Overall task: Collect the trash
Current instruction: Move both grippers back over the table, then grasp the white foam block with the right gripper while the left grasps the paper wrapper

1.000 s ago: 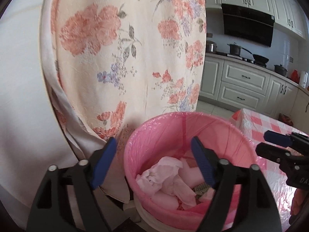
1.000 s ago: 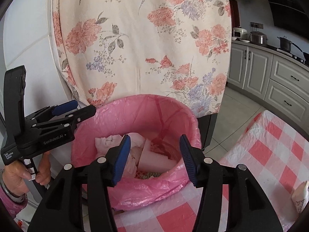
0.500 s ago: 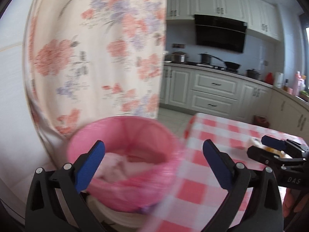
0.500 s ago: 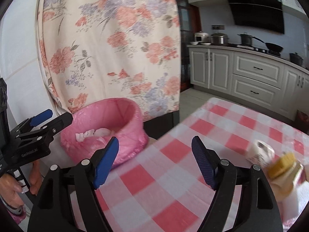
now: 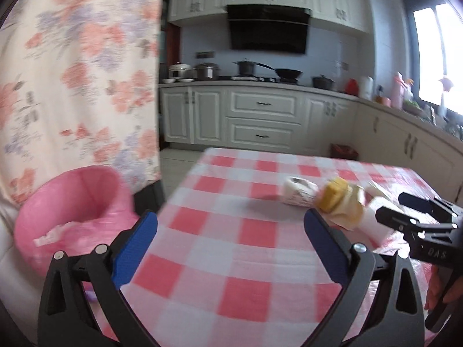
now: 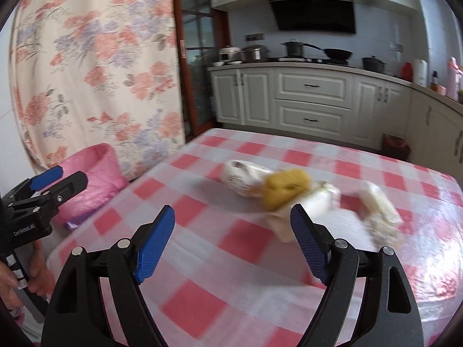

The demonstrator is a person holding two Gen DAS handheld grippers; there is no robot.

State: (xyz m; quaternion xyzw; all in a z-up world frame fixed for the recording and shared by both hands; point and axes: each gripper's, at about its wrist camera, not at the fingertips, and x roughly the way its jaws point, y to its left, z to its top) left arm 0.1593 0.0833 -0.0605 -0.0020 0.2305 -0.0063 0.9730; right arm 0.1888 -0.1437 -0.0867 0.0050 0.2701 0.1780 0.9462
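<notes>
Both grippers are empty and face the trash pile (image 6: 292, 193) on the checked table (image 6: 202, 260): the left gripper (image 5: 230, 248) is spread wide, and the right gripper (image 6: 231, 243) has its jaws opening with nothing between them, evidently readied for a pick. The pile lies mid-table, well clear of the edges. The pink-lined bin (image 5: 72, 211) sits just beside the table's left edge, with bare cloth between it and the pile for the carry.

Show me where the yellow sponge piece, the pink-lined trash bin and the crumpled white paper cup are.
Yellow sponge piece (image 6: 285, 188), right wrist view, middle of its yellow face.
Pink-lined trash bin (image 5: 69, 199), left wrist view, inner wall of the pink bag.
Crumpled white paper cup (image 5: 298, 192), left wrist view, its printed side.
</notes>
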